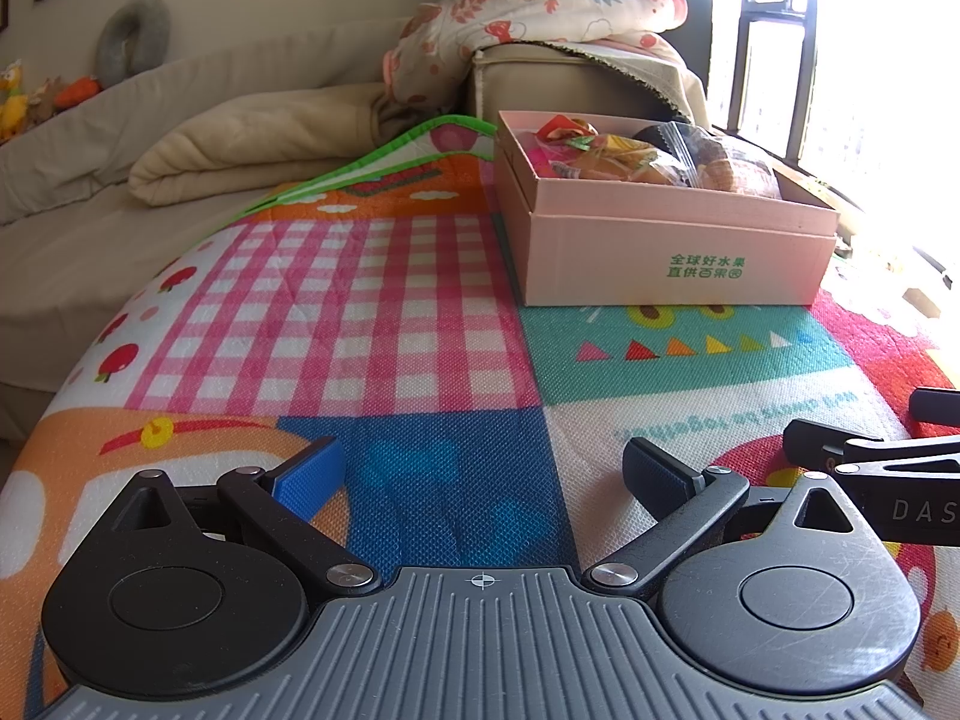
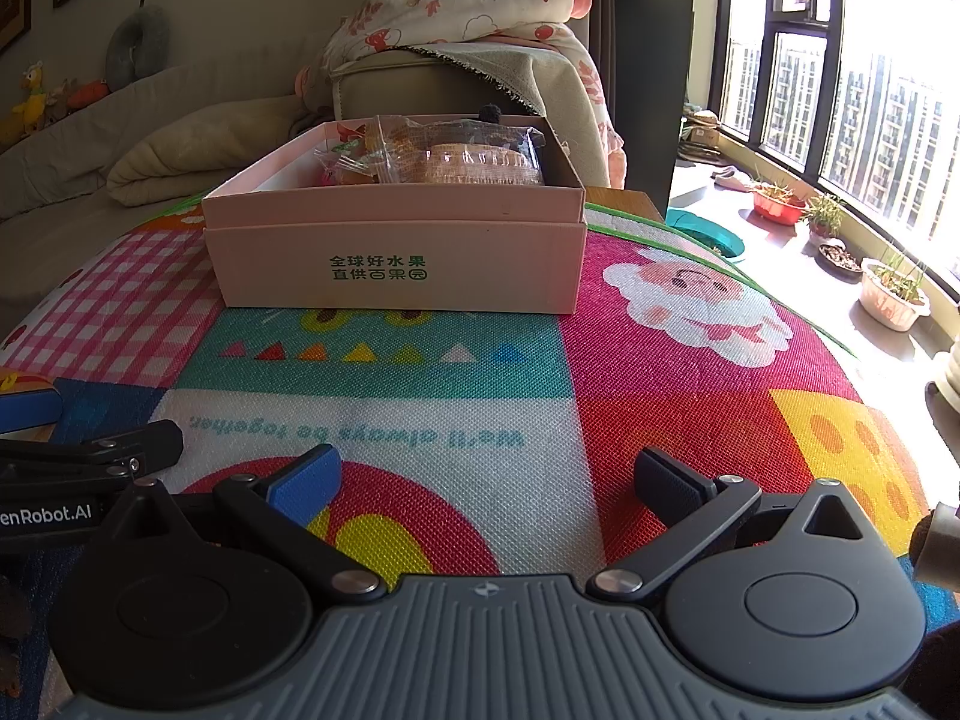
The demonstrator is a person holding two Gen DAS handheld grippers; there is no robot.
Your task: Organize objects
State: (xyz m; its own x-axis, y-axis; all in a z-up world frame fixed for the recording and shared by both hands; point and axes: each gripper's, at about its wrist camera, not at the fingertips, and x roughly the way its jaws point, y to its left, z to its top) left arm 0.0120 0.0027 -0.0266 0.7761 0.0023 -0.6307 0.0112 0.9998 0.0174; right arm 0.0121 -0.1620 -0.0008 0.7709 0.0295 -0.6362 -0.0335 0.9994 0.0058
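Box: pink box (image 2: 396, 258) at the far side of the mat (image 2: 480, 420), packed with wrapped snacks (image 2: 444, 156), apparently already gathered in.
Left claw (image 1: 480, 474): spread wide, empty, low over the mat's near edge.
Right claw (image 2: 486, 480): spread wide, empty, just beside the left, facing the box.
Surface: nothing loose visible between claws and box.

The mat (image 2: 528, 420) is a patchwork: pink-and-white gingham, teal with a row of coloured triangles, deep blue, red with a white-bearded Santa, yellow with orange ovals. The box (image 2: 396, 258) is pale pink with green printed characters. Each hand-held gripper shows one blue pad (image 2: 306, 483) and one black; the blanket (image 2: 456, 0) is cream with red flowers
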